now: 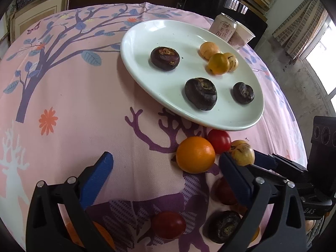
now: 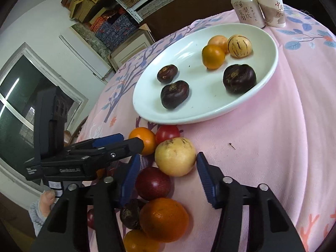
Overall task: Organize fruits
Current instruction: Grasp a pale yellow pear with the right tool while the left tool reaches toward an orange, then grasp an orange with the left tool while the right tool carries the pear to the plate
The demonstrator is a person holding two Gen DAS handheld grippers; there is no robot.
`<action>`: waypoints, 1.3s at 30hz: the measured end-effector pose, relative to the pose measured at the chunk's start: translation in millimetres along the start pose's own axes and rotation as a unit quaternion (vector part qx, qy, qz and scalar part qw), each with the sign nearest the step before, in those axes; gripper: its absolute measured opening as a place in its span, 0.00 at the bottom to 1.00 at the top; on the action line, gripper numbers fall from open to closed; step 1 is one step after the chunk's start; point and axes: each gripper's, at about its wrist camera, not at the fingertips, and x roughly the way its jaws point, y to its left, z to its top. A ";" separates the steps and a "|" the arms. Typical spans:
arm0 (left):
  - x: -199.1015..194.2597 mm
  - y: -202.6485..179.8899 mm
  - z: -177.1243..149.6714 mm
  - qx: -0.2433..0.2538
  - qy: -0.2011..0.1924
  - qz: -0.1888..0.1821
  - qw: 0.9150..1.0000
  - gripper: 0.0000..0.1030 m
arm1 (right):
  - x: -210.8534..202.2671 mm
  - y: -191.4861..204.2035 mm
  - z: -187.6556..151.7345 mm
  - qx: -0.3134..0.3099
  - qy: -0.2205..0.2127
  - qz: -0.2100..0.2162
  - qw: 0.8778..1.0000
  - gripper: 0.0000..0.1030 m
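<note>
My left gripper (image 1: pixel 166 168) hangs low over the pink tablecloth (image 1: pixel 69 96) with its blue pads spread wide and nothing between them. An orange (image 1: pixel 195 154) sits just ahead of the right pad, with a red tomato (image 1: pixel 219 141) touching it from behind, close under the near rim of the white plate (image 1: pixel 147 31).

My right gripper (image 2: pixel 168 170) is also spread apart, its pads flanking a pale yellow striped melon (image 2: pixel 175 156) without visibly pressing on it (the right pad looks a hair off the skin, the left one stands clear). Behind that melon, toward me, a dark red plum (image 2: pixel 153 183) touches it, then a large orange (image 2: pixel 163 219) and a dark water chestnut (image 2: pixel 129 214) crowd between my fingers.

On the plate there are three dark water chestnuts (image 2: pixel 175 94) and a cluster of yellow-orange fruit (image 2: pixel 213 55) with a striped melon (image 2: pixel 239 46) at the far side; the plate's middle and left part lie bare. Beyond its far rim a drink can (image 2: pixel 246 8) and a paper cup (image 2: pixel 271 8) stand touching each other. The cloth to the right of the loose fruit is open, save for a small speck (image 2: pixel 232 146); on my left the other gripper's arm reaches in beside the small orange (image 2: pixel 142 139).
</note>
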 end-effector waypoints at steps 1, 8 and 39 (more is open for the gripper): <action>0.2 -0.3 0.1 -0.001 0.000 0.001 1.000 0.96 | 1.8 0.0 0.1 0.001 0.002 -0.001 1.000 0.50; 1.9 -9.5 5.7 0.009 -0.002 -0.025 1.000 0.96 | 3.9 -7.2 1.8 0.014 0.004 0.007 1.000 0.40; 8.9 -57.5 -13.1 0.201 0.001 0.074 0.977 0.40 | -52.1 -48.1 8.0 0.084 -0.060 0.018 0.994 0.41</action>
